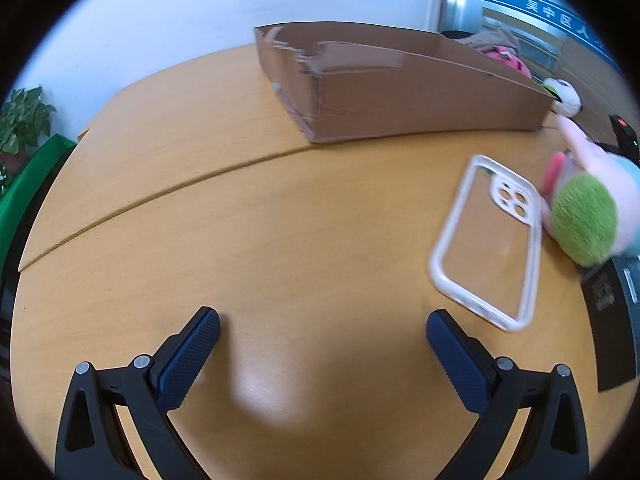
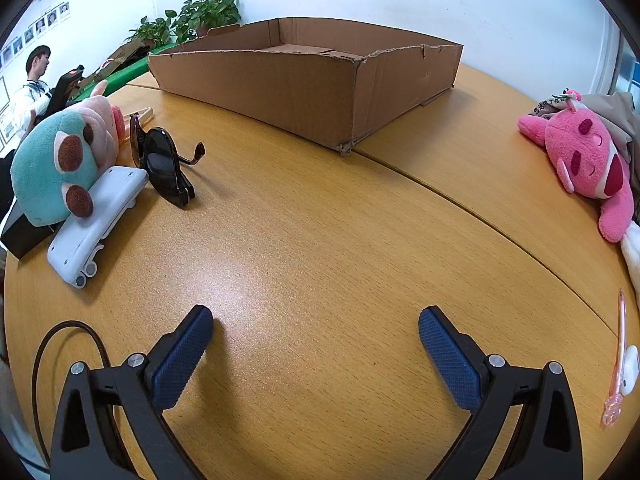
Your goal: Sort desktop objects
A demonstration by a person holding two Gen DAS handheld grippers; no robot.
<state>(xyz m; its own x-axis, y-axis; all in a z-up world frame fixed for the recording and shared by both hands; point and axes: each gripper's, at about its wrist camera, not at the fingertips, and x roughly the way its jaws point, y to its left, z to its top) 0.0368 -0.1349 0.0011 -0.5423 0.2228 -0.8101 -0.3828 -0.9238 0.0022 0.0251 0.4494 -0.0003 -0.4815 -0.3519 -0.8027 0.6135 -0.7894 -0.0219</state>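
The cardboard box (image 1: 400,88) sits at about 12 o'clock in the left wrist view, a low open tray with a torn near corner, resting on the wooden table (image 1: 280,240). In the right wrist view the same box (image 2: 304,80) again lies at 12 o'clock, well apart from both tools.

A clear phone case (image 1: 486,240) lies flat at 2 o'clock from the left gripper (image 1: 322,330), near its right fingertip but not touching it. Just beside the case, at 3 o'clock, is a plush toy with a green fuzzy patch (image 1: 588,216), touching or nearly touching the case's far edge; blur makes it hard to say which. A black booklet (image 1: 612,320) lies under the toy's near side.

From the right gripper (image 2: 316,328), a teal and pink plush toy (image 2: 60,164) sits at 10 o'clock, leaning over a pale grey flat device (image 2: 96,220). Black sunglasses (image 2: 164,164) stand tilted just beside that device. A pink plush (image 2: 584,160) lies at 2 o'clock at the table edge, and a pink pen (image 2: 618,360) with a white earbud (image 2: 630,368) beside it lies at 3 o'clock.

Both grippers hover over bare wood with their fingers spread wide, holding nothing.
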